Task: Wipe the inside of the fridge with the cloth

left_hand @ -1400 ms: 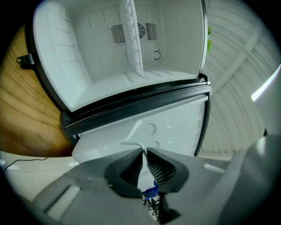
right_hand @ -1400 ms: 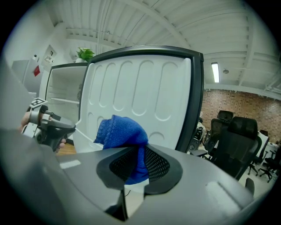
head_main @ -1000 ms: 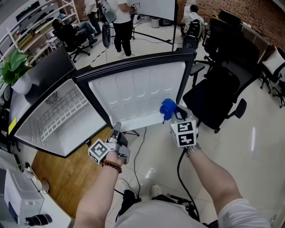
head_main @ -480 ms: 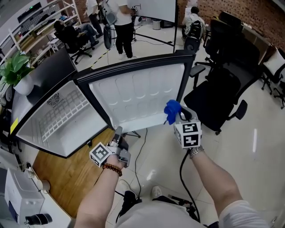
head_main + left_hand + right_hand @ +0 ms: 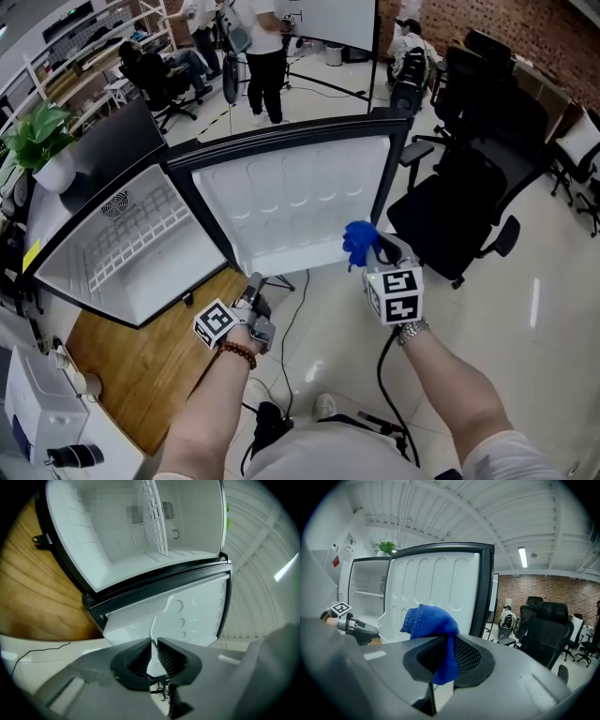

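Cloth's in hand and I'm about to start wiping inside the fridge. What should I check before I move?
1. Grip: blue cloth clamped in the right gripper: ok.
2. Access: fridge door stands wide open: ok.
3. Spare hand: left gripper has its jaws a slit apart with nothing between them: ok.
4. Inside: only a wire shelf shows in the compartment: ok.
5. Cloth at the compartment: not ok, it is near the door's free edge.
6. Cloth damp: cannot tell.
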The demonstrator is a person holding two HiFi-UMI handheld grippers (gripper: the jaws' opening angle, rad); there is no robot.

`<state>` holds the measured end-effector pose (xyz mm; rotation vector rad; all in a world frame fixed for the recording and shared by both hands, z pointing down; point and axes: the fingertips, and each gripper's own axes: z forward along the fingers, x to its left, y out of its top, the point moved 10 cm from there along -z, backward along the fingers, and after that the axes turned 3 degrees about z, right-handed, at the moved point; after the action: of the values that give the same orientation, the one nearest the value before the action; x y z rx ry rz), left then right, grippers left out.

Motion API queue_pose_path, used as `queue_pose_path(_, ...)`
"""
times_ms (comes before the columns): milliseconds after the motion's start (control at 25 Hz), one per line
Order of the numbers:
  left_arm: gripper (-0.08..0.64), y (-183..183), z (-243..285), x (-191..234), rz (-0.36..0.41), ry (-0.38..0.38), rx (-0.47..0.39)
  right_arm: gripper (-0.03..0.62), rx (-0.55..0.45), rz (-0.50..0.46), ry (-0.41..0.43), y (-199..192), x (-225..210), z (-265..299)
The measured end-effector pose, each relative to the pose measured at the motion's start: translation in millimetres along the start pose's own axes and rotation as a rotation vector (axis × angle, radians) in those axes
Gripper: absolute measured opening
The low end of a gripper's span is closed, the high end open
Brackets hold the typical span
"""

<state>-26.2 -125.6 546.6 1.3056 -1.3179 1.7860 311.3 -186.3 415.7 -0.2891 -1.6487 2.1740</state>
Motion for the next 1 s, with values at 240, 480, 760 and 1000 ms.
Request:
queue_pose_path(240,0.042,1.7,9.4,10.6,0.009,0.054,-0.011,0.046,0.02,-0.012,0.036,-0.4,19.0,1.7)
queue_pose_path(480,0.042,2.9,20.0,12.2,0.013,0.11,-0.035,0.046,0.043,-0.026,0.086,-2.2,43.2,9.8)
queue_pose_path(760,0.046,5.7,26.1,10.4,0.019,0.138,-0.052,0.046,0.051,-0.036,0.137,-4.1,62.8,16.7)
queue_pose_path(1000,0.126,1.5,19.8,6.3,-0.001,0.134,-0.046,0.046,0.048,-0.046,0.166,-0.3,71.7,16.6)
